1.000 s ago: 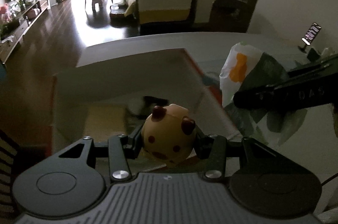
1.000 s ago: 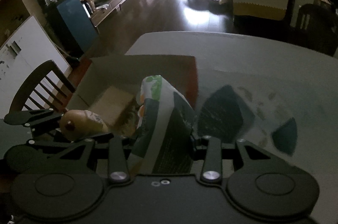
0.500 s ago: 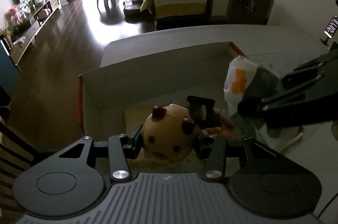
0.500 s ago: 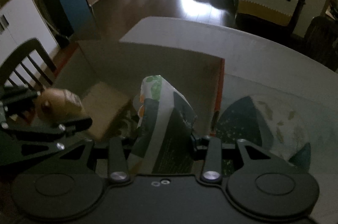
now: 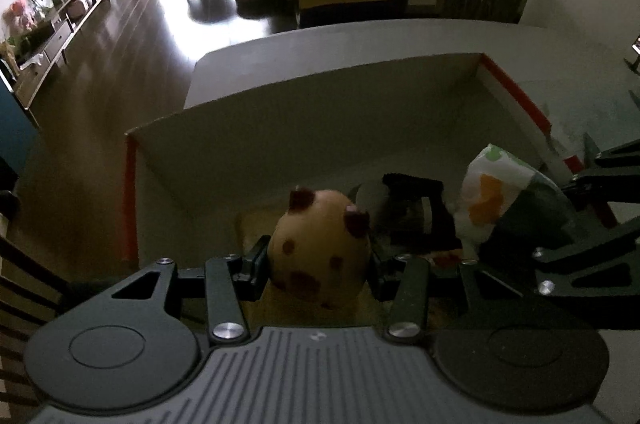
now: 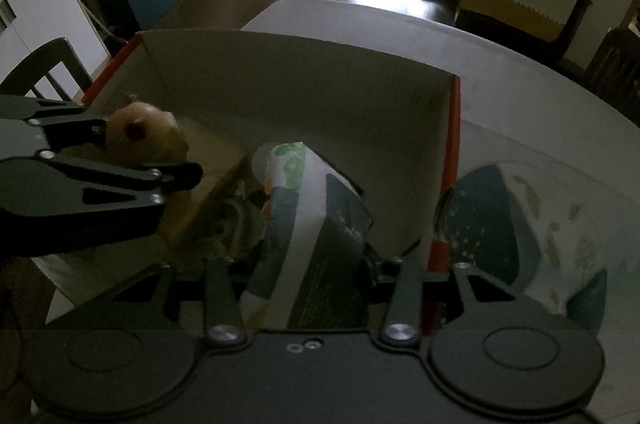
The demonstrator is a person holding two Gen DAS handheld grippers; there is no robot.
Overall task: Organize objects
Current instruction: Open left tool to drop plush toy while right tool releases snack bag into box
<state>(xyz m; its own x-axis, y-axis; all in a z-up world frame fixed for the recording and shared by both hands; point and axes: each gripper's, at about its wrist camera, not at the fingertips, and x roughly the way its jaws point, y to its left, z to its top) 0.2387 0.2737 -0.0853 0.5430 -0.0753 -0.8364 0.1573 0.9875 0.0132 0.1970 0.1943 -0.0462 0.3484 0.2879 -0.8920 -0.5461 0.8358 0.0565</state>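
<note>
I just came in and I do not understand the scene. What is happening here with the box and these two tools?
A person is tidying things into an open cardboard box on a table. The left gripper is shut on a round tan toy with brown spots, held over the box. The right gripper is shut on a green and white packet, also over the box. Other items already lie inside. Neither thing has been released yet.

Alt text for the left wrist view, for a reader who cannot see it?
The left gripper holds a tan spotted toy over an open cardboard box. At right, the right gripper holds a white-and-green packet over the same box; a dim living room lies beyond.
</note>
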